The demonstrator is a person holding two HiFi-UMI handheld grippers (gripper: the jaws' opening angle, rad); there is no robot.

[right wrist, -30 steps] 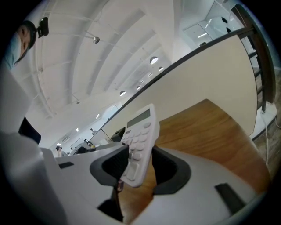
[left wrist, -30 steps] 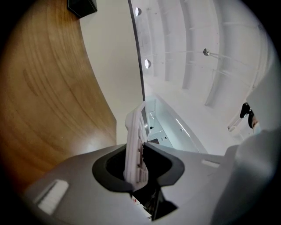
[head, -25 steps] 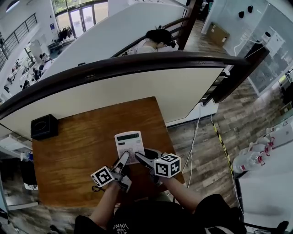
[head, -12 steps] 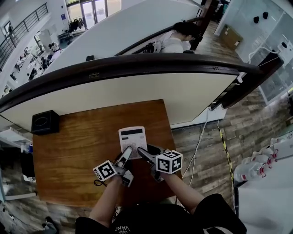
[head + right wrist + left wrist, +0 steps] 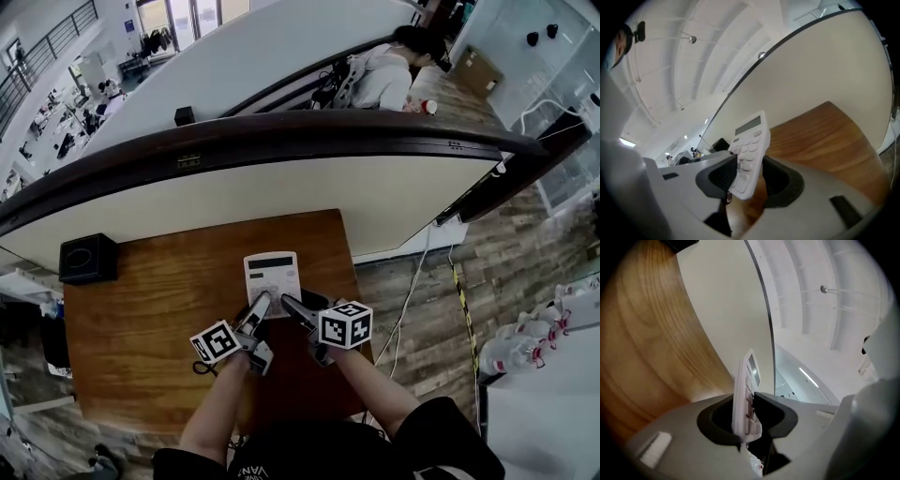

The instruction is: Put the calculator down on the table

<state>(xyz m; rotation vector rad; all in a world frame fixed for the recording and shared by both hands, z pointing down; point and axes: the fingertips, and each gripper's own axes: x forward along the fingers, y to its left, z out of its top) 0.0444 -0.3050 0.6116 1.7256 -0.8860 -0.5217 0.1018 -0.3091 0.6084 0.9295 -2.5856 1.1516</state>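
A white calculator (image 5: 272, 277) with a grey display hangs over the far right part of the wooden table (image 5: 141, 309). Both grippers grip its near edge. My left gripper (image 5: 262, 304) is shut on the near left corner, and my right gripper (image 5: 290, 303) is shut on the near right corner. In the left gripper view the calculator (image 5: 746, 380) stands edge-on between the dark pads of the left gripper (image 5: 743, 414). In the right gripper view the calculator (image 5: 751, 145) shows its keys and tilts between the pads of the right gripper (image 5: 747, 177).
A black box (image 5: 89, 258) sits at the table's far left corner. A curved cream wall with a dark rail (image 5: 281, 173) stands right behind the table. The table's right edge drops to a wood floor (image 5: 412, 281) with cables. A person (image 5: 394, 70) sits beyond the wall.
Both grippers have carried the calculator together away from me, farther over the table toward the cream wall, and a little lower. The grip looks the same.
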